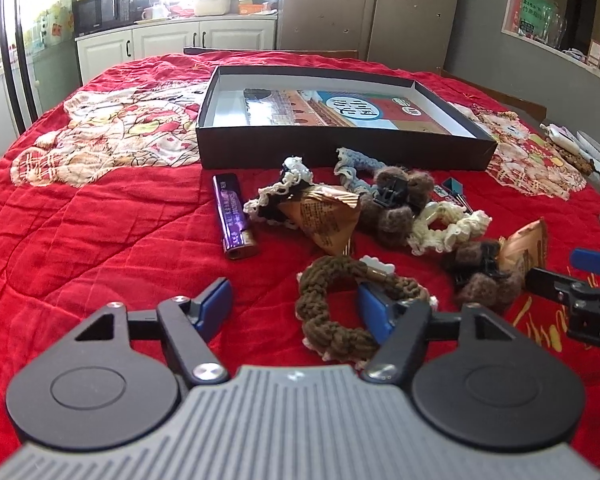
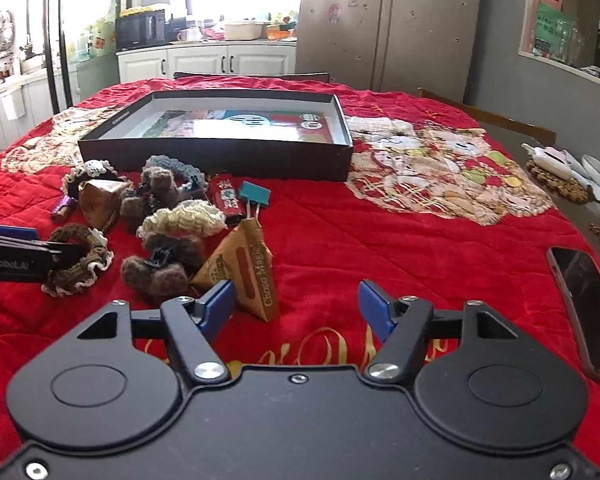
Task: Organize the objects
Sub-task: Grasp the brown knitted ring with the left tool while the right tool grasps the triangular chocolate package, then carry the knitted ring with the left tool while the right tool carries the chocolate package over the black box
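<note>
Two grippers, both with jaws spread wide and nothing between the blue pads. The left gripper (image 1: 294,306) hangs low over the red quilt (image 1: 100,232), and its right pad sits right at the near edge of a brown crochet scrunchie (image 1: 336,308), overlapping it in view, though I can't tell if it's actually touching. The right gripper (image 2: 296,306) hovers over bare quilt, with a gold pyramid snack packet (image 2: 248,268) just beside its left pad.

Most of the clutter sits in a loose pile near the front wall of the black shallow box (image 1: 340,148), which is open and has a printed sheet lying flat inside. In the pile: a purple lighter (image 1: 234,216) at the left, a second gold snack packet (image 1: 324,220) in the middle, a fuzzy brown claw clip (image 1: 396,204), a cream ruffled scrunchie (image 1: 452,226), and a blue-grey scrunchie (image 1: 352,168) closest to the box. A teal binder clip (image 2: 255,195) lies at the right edge of the pile. A dark phone (image 2: 588,304) lies well apart, far right on the quilt.
</note>
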`<move>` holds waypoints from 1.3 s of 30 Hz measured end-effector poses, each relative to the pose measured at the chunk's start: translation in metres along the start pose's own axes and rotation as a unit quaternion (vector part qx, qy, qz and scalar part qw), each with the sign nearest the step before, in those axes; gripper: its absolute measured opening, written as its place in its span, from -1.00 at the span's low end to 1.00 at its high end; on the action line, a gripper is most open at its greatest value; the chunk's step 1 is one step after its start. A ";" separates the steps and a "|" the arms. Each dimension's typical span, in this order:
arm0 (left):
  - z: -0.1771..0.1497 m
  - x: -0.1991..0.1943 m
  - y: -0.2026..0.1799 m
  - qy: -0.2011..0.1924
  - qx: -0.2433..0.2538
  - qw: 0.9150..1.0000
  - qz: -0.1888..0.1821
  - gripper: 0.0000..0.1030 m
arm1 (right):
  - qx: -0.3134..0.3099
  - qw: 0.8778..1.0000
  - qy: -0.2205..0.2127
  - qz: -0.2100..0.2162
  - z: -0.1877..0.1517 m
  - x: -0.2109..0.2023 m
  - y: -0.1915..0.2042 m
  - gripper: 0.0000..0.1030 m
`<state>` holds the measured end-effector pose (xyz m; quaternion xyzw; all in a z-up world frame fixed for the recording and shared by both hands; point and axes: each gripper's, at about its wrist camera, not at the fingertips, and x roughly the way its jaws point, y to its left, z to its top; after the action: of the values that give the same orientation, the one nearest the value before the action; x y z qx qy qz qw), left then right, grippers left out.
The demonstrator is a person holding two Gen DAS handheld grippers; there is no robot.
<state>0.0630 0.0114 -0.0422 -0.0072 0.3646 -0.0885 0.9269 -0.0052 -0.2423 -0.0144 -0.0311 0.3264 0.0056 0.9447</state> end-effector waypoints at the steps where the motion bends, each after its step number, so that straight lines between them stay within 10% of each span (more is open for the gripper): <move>1: 0.000 0.000 0.000 0.000 0.000 1.000 -0.001 0.42 | -0.003 1.000 -0.001 0.001 0.001 0.001 0.001 0.27; 10: 0.003 0.001 0.004 -0.002 -0.009 1.000 -0.019 -0.52 | -0.037 0.999 0.003 0.028 0.008 0.013 0.018 0.18; 12: 0.002 0.001 0.004 -0.003 -0.008 1.000 -0.020 -0.68 | -0.031 0.999 0.007 0.036 0.009 0.017 0.018 -0.09; 39: 0.079 -0.025 0.007 -0.056 0.002 0.997 -0.051 -0.76 | -0.035 0.996 -0.019 0.079 0.079 0.000 0.002 -0.50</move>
<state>0.1000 0.0185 0.0320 -0.0290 0.3108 -0.1355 0.9403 0.0430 -0.2359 0.0475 -0.0381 0.3093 0.0927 0.9457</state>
